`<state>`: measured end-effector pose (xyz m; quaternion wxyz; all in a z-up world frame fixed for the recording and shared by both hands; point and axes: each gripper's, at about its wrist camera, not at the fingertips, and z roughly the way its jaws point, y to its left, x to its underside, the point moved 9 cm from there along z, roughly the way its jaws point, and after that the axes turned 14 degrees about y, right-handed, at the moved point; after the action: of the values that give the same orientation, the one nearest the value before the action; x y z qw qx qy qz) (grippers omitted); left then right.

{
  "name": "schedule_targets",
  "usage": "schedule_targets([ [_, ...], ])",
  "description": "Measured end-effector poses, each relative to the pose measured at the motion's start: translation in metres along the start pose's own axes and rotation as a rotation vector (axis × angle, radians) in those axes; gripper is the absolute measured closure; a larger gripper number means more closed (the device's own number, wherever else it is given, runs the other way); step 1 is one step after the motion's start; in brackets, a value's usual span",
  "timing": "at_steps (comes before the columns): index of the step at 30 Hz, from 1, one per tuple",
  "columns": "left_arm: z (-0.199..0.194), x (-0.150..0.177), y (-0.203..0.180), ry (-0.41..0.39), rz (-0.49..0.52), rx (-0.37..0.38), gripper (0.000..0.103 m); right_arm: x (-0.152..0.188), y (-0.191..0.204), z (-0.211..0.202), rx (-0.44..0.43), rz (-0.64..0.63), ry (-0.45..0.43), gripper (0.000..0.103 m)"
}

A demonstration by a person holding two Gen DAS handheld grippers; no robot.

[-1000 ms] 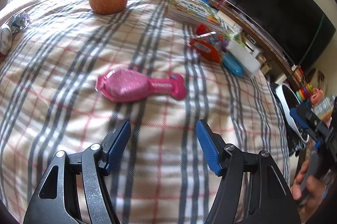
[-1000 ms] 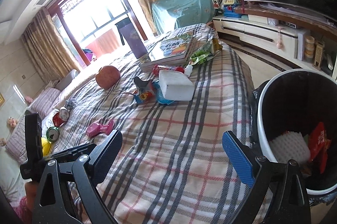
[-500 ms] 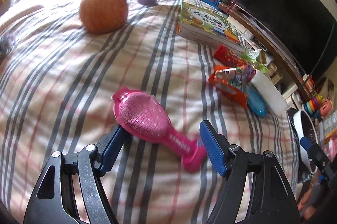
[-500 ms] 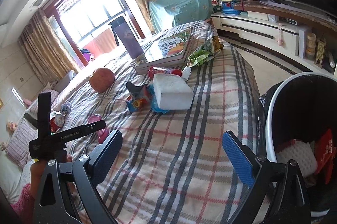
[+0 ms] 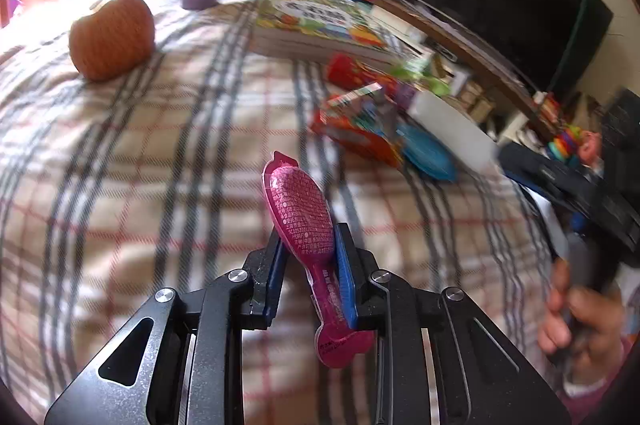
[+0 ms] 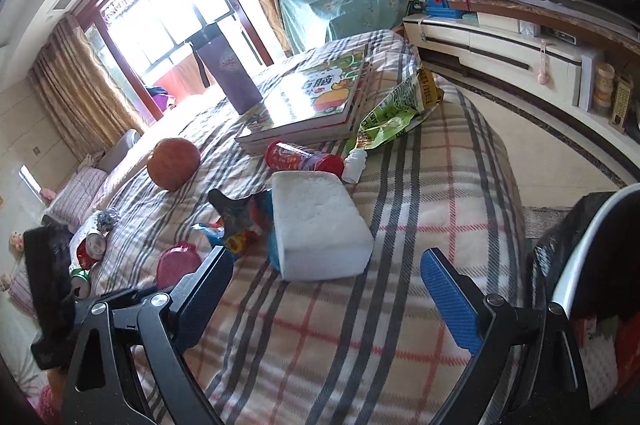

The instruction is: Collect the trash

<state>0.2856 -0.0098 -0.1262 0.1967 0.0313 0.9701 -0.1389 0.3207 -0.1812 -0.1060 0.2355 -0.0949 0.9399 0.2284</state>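
Note:
A pink spoon-shaped snack packet (image 5: 302, 213) stands on edge between the blue pads of my left gripper (image 5: 308, 237). The jaws are closing and both pads press on its narrow part. It shows partly in the right wrist view as the pink packet (image 6: 178, 263), behind my left finger. My right gripper (image 6: 326, 257) hangs open over the plaid bed, just short of a white foam block (image 6: 316, 221). An orange snack bag (image 5: 360, 129), a blue wrapper (image 5: 426, 153), a red chip can (image 6: 304, 157) and a green wrapper (image 6: 396, 113) lie further on.
A black-lined trash bin (image 6: 580, 265) stands off the bed's right edge with wrappers inside. Books (image 6: 316, 97), a purple cup (image 6: 234, 77) and an orange plush fruit (image 5: 112, 37) sit at the far side. Drink cans (image 6: 90, 249) lie at the left. A hand (image 5: 576, 317) holds the other tool.
My left gripper moved up to the pink packet, straddled it and closed on it; the packet now stands on edge. My right gripper moved forward towards the foam block, still open.

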Motion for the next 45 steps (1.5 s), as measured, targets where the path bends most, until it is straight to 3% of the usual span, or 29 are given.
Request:
schedule_targets([
  [1, -0.001, 0.006, -0.004, 0.008, 0.001, 0.018, 0.081, -0.001, 0.000, 0.003, 0.001, -0.002, 0.007, 0.011],
  [3, -0.003, 0.011, -0.006, 0.014, -0.002, 0.046, 0.081, -0.001, 0.000, 0.011, 0.002, -0.008, 0.034, 0.027],
  [4, -0.004, 0.013, -0.008, 0.016, -0.004, 0.052, 0.081, 0.000, 0.000, 0.014, 0.005, -0.009, 0.049, 0.049],
  [5, -0.005, 0.015, -0.009, 0.020, -0.006, 0.058, 0.081, 0.003, 0.001, 0.015, 0.005, -0.008, 0.056, 0.053],
  [17, -0.011, 0.025, -0.016, -0.010, -0.051, 0.038, 0.081, 0.058, 0.009, -0.033, 0.046, -0.023, -0.009, 0.054],
  [27, -0.027, 0.046, -0.062, -0.007, 0.044, 0.108, 0.082, 0.092, 0.007, -0.048, 0.078, -0.003, -0.018, 0.053],
  [32, -0.017, 0.055, -0.066, 0.035, 0.055, 0.111, 0.082, 0.093, 0.010, -0.040, 0.078, -0.013, 0.018, 0.045],
  [35, -0.010, 0.057, -0.062, 0.048, 0.043, 0.105, 0.083, 0.090, 0.012, -0.038, 0.093, -0.034, 0.024, 0.027],
  [36, -0.009, 0.058, -0.060, 0.050, 0.038, 0.107, 0.083, 0.089, 0.013, -0.038, 0.107, -0.045, 0.020, 0.026],
  [41, -0.007, 0.057, -0.059, 0.045, 0.034, 0.102, 0.083, 0.087, 0.014, -0.032, 0.130, -0.071, 0.025, 0.029],
  [42, -0.007, 0.058, -0.060, 0.043, 0.034, 0.096, 0.083, 0.088, 0.014, -0.031, 0.130, -0.072, 0.029, 0.033],
  [43, -0.007, 0.057, -0.060, 0.042, 0.034, 0.092, 0.083, 0.089, 0.016, -0.031, 0.116, -0.076, 0.030, 0.049],
  [45, -0.007, 0.057, -0.060, 0.038, 0.030, 0.086, 0.083, 0.091, 0.018, -0.035, 0.131, -0.081, 0.013, 0.053],
])
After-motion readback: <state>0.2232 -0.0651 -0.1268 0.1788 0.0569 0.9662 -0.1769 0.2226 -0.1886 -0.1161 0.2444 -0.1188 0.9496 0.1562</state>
